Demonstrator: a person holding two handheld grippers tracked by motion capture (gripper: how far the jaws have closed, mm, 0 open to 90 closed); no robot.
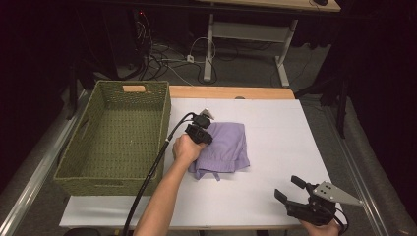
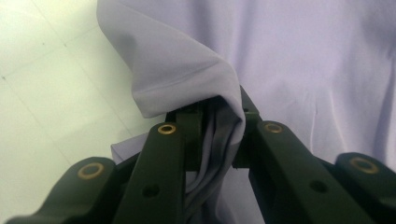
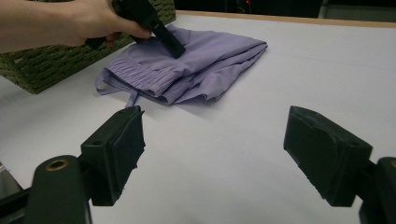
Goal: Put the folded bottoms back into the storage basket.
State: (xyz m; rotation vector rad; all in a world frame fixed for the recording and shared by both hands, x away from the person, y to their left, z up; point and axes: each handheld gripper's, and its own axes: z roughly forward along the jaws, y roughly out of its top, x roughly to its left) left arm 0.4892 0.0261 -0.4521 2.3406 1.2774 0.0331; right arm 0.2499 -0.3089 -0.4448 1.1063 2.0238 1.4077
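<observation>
A folded lilac garment [image 1: 227,143] with a gathered waistband and drawstring lies on the white table top [image 1: 280,147], just right of the basket. My left gripper [image 1: 200,132] sits at the garment's left edge, held by a bare hand. In the left gripper view it [image 2: 217,123] is shut on a raised fold of the lilac fabric [image 2: 187,70], which bunches between the pads. My right gripper [image 1: 287,188] rests near the table's front right corner; its jaws [image 3: 229,154] stand wide open with nothing between them, and the garment [image 3: 201,65] lies beyond them.
A green woven basket [image 1: 105,184] stands on the table's left side, close to the garment. A wooden table edge [image 1: 231,92] runs along the back. Cables and desk legs [image 1: 211,54] lie on the floor behind. The left gripper's black cable [image 1: 152,172] trails along the forearm.
</observation>
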